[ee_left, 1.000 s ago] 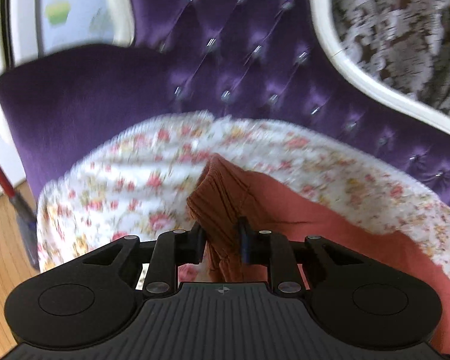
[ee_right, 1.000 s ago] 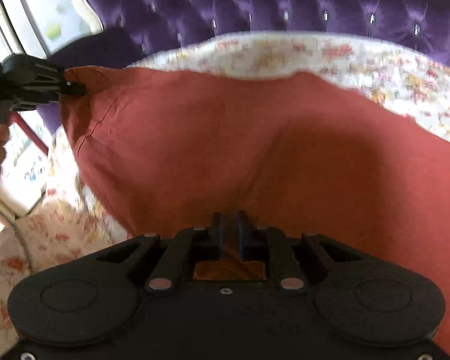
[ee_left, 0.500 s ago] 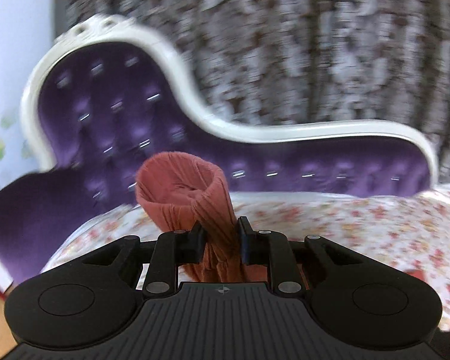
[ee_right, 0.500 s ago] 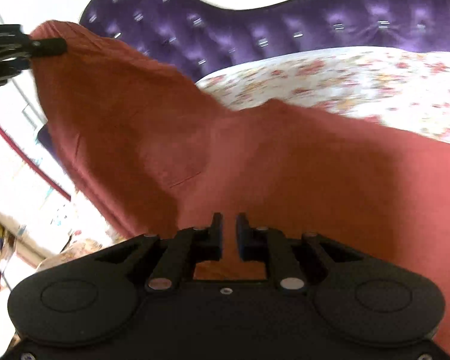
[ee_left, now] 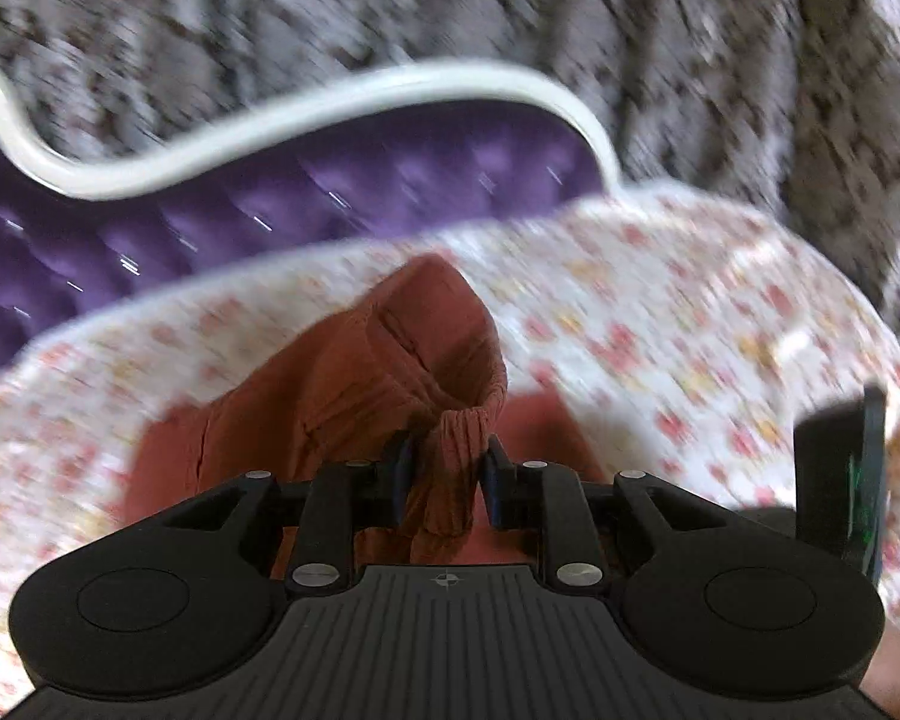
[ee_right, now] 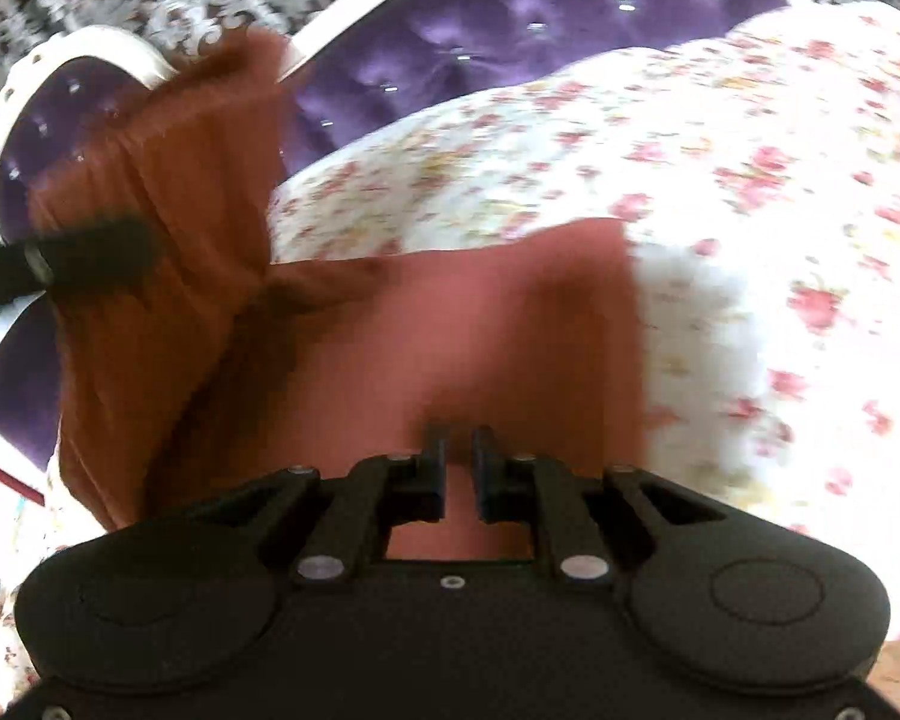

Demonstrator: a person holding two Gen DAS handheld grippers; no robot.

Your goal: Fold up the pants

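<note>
The rust-red pants (ee_left: 354,384) lie partly on a floral sheet (ee_left: 660,324) over a purple sofa. My left gripper (ee_left: 447,468) is shut on the ribbed waistband (ee_left: 456,444) and holds that end lifted above the rest of the cloth. My right gripper (ee_right: 459,450) is shut on another part of the pants (ee_right: 510,336), low over the sheet (ee_right: 750,180). In the right wrist view the left gripper (ee_right: 90,252) shows at the left, with the lifted cloth hanging from it. Both views are blurred by motion.
The purple tufted sofa back (ee_left: 270,204) with a white frame (ee_left: 330,114) runs behind the sheet. A grey patterned curtain (ee_left: 570,6) hangs behind it. The right gripper's black body (ee_left: 840,468) shows at the right edge of the left wrist view.
The left gripper has swung the waistband end to the right and down over the pants. The right gripper keeps its hold and has tilted; the sheet now fills its right side.
</note>
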